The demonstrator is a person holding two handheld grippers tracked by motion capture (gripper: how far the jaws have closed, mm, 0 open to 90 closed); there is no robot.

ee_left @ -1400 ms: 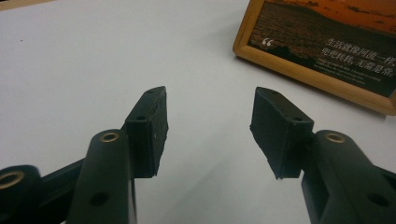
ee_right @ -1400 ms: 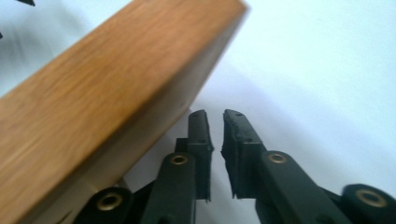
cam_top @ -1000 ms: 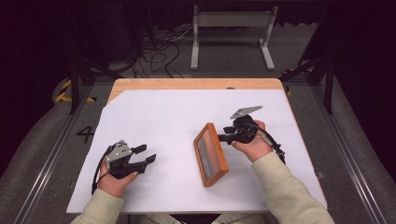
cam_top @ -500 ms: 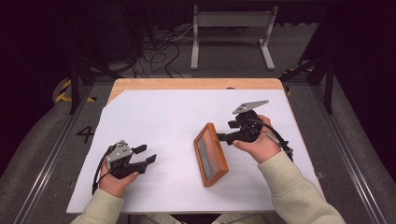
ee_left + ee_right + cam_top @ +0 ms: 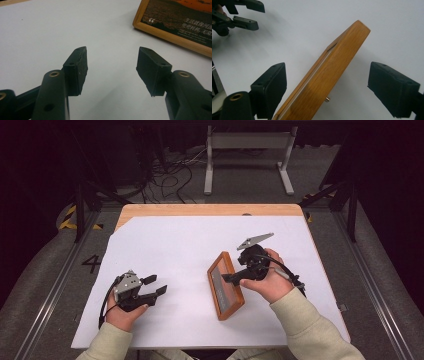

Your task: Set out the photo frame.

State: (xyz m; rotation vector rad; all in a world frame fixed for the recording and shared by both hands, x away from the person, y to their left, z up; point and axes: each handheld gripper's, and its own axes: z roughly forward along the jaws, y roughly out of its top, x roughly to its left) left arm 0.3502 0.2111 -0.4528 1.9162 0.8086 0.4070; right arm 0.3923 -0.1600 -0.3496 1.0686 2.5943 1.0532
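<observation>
Picture frame let go, propped on its stand

Your right gripper (image 5: 231, 278) has just been opening, its pads clear of the picture frame (image 5: 225, 285) between them; left gripper (image 5: 154, 285) open, empty; brush the frame's edge withdrawing and it may topple onto the table (image 5: 170, 240).

White opening quotation mark and lines of white Chinese characters, too small to read, on framed picture (image 5: 178, 23) at upper right, black "4" on grey floor (image 5: 50, 265) at left
</observation>
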